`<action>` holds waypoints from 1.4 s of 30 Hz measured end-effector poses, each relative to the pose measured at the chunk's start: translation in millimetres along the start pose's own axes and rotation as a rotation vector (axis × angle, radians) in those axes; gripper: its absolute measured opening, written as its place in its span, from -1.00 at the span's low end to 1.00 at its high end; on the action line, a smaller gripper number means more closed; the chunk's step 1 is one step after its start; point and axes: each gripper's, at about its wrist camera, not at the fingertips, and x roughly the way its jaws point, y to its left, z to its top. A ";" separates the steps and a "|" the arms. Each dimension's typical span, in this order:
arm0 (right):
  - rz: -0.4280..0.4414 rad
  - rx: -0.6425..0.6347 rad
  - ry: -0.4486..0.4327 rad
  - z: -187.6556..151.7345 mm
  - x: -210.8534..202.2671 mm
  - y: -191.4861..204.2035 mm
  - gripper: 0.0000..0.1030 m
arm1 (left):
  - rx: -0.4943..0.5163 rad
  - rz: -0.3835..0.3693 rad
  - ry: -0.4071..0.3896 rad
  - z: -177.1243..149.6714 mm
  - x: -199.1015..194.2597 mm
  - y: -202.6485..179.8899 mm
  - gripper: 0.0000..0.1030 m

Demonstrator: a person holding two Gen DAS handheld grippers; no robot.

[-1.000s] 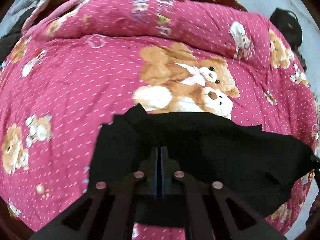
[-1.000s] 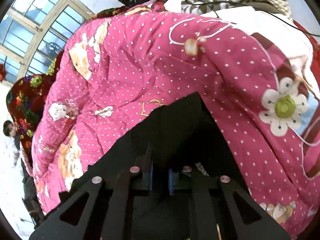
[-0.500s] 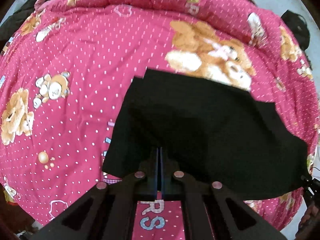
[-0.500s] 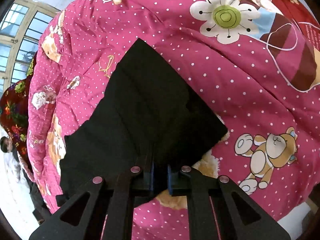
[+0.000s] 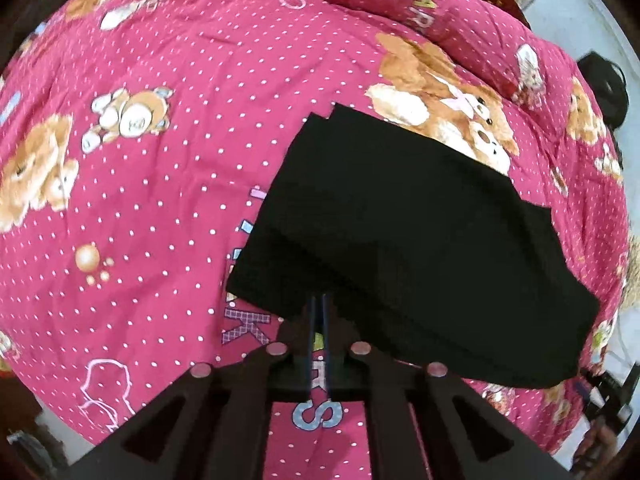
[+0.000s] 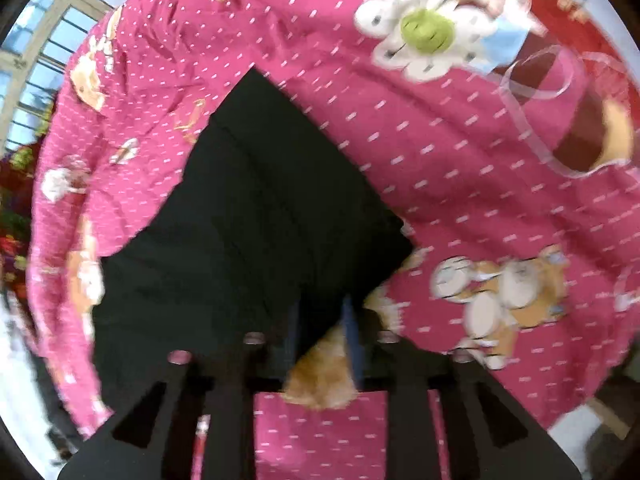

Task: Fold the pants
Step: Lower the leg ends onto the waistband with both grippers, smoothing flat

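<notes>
Where hand-held gripper (image 5: pixel 319 300) ends, pants (image 5: pixel 404 240) begin.

Black pants (image 5: pixel 408 224); pink white-dotted bedspread (image 5: pixel 168 184), brown teddy-bear prints; black claw (image 5: pixel 319 300).

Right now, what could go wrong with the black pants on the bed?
1. The left tool is nearly shut at the near edge of the black pants; pulling away could drag that edge and undo the fold.
2. The right tool stands open over a corner of the pants; a finger might snag it.
3. The pink quilt looks soft and bumpy, so the layers may slide out of line.
</notes>
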 end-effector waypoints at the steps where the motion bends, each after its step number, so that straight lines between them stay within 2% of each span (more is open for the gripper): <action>1: -0.037 0.012 -0.024 -1.0 -6.0 -2.3 -0.17 | -0.017 -0.011 -0.003 0.2 -0.9 2.0 -0.42; 2: -0.060 0.022 -0.038 -1.1 -10.0 -4.7 -0.16 | -0.037 -0.025 -0.009 1.0 -2.3 4.0 -0.20; 5: -0.106 0.040 -0.063 -5.6 -19.1 -9.4 -0.16 | -0.094 -0.084 -0.004 3.6 -0.3 9.1 -0.04; 7: -0.106 0.022 -0.064 -8.7 -20.5 -5.2 -0.16 | -0.101 -0.104 0.017 5.6 7.6 9.1 -0.02; 13: -0.082 -0.104 -0.051 -18.4 -18.2 33.8 -0.16 | -0.129 -0.080 0.033 17.7 43.5 11.0 -0.06; 15: -0.078 -0.144 -0.048 -19.9 -16.4 44.6 -0.16 | -0.109 -0.073 0.026 22.6 50.0 6.0 -0.06; 16: -0.071 -0.159 -0.041 -20.5 -13.7 48.5 -0.16 | -0.103 -0.072 0.019 24.5 51.2 4.4 -0.09; 17: -0.062 -0.157 -0.033 -20.5 -11.2 49.5 -0.16 | -0.100 -0.073 0.015 26.8 51.8 2.8 -0.33; 18: -0.054 -0.150 -0.027 -20.1 -8.2 49.3 -0.16 | -0.097 -0.067 0.017 28.7 52.2 1.4 -0.49; 19: -0.043 -0.132 -0.019 -19.2 -5.2 45.3 -0.16 | -0.095 -0.061 0.021 30.5 52.9 0.0 -0.84; 20: -0.039 -0.116 -0.016 -17.8 -3.3 41.3 -0.16 | -0.093 -0.058 0.024 31.8 51.9 -1.1 -0.90; 27: -0.011 0.034 -0.009 -7.7 5.7 3.2 -0.16 | 0.002 -0.041 0.000 34.9 31.6 -12.5 -0.91; 33: -0.003 0.075 -0.014 7.3 13.4 -5.2 -0.16 | 0.042 -0.005 -0.004 28.4 13.9 -13.3 -0.91; 37: -0.025 0.104 0.005 13.3 21.4 -11.2 -0.16 | 0.055 0.029 0.029 22.4 21.4 -10.6 -0.91; 39: -0.031 0.107 0.000 15.4 20.4 -12.3 -0.42 | 0.058 0.036 0.032 22.3 22.3 -11.4 -0.91; 40: -0.022 0.103 -0.007 17.8 18.4 -12.9 -0.75 | 0.062 0.039 0.031 22.8 21.0 -12.8 -0.92; 42: 0.000 0.096 -0.021 21.9 9.2 -13.6 -0.82 | 0.069 0.043 0.022 25.1 15.6 -16.8 -0.92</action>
